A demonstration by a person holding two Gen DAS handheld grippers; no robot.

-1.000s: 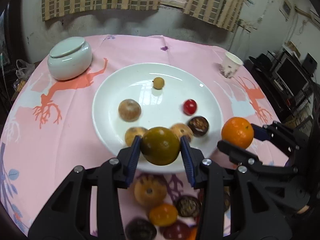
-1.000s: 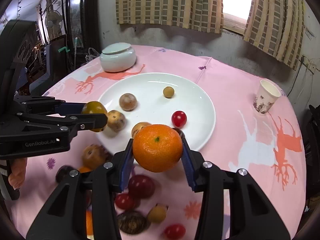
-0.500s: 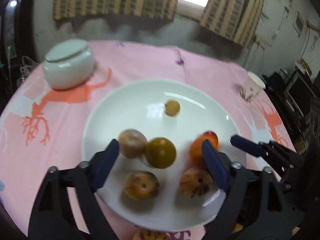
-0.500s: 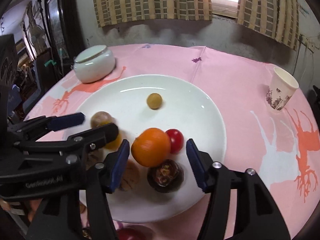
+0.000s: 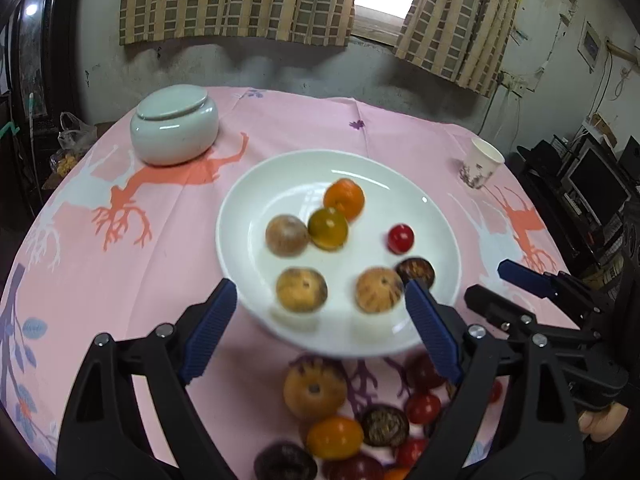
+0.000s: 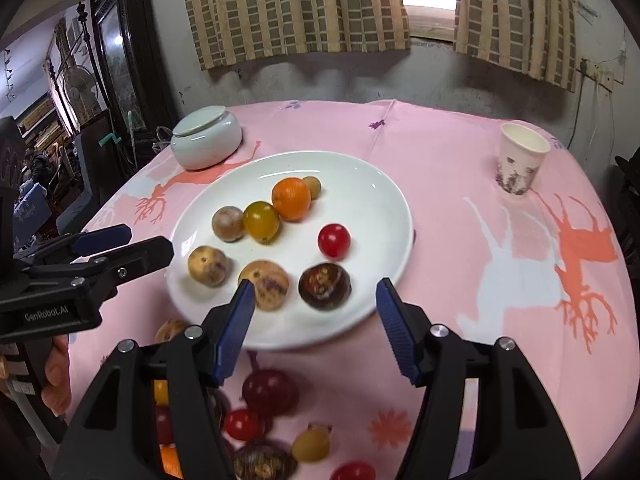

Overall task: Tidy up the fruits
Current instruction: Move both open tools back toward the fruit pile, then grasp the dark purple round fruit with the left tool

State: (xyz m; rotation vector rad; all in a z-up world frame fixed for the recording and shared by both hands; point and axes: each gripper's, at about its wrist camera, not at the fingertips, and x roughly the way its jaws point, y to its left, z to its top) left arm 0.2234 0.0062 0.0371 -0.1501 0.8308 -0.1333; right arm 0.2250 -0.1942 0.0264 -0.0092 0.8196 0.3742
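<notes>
Orange (image 6: 291, 198) and olive fruit (image 5: 328, 228) dropped onto plate (image 6: 384, 208); both claws apparently empty, just opened.

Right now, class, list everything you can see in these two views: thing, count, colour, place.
plate: one, white, middle of the table.
fruits on the plate: eight; an orange, a yellow-green one, a red one, a dark brown one, a small tan one, three brown ones.
loose fruits: several, red, orange, brown and dark, on the cloth in front of the plate.
lidded jar: one, pale green, behind the plate to the left.
paper cup: one, white, far right.
tablecloth: one, pink with deer prints.
curtains: checked, brown, by the window.
left gripper: open, empty.
right gripper: open, empty.
</notes>
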